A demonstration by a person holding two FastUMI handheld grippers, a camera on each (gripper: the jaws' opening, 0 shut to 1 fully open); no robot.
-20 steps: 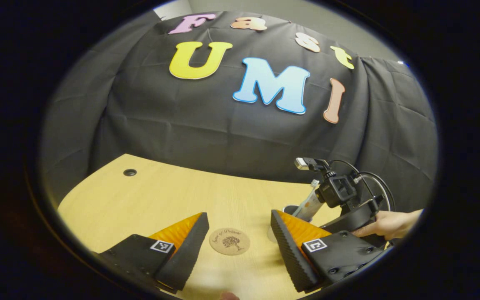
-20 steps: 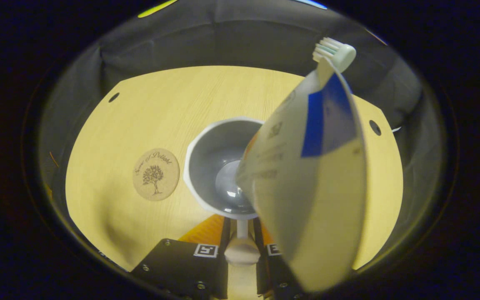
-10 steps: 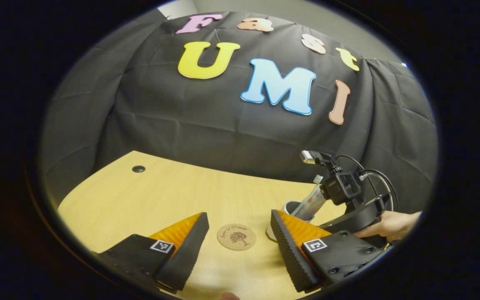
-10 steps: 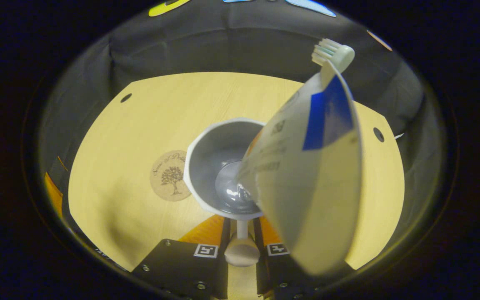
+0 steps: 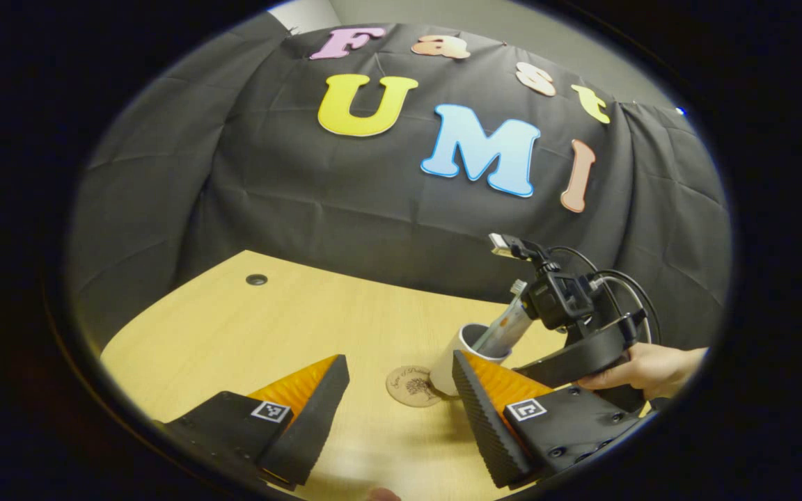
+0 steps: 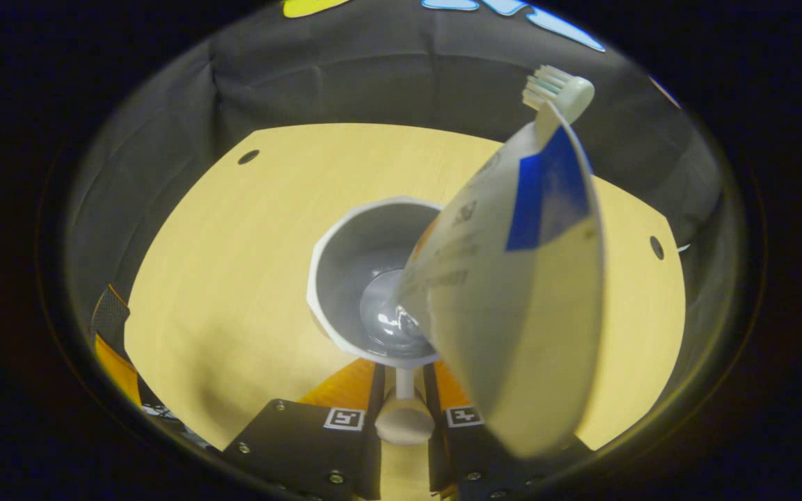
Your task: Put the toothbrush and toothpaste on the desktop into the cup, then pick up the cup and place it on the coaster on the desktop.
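Cup (image 6: pixel 366 278) handle between right claw (image 6: pixel 404 407) fingers

The coaster (image 5: pixel 413 385) carries a tree emblem with an arc of script lettering above it, too small to make out. The toothpaste (image 6: pixel 512 292) tube has lines of dark print on its pale side beside a blue patch; the print is blurred and cannot be read. Square black-and-white coded markers sit on the left gripper (image 5: pixel 401 410) and the right gripper (image 6: pixel 404 417), bearing no letters
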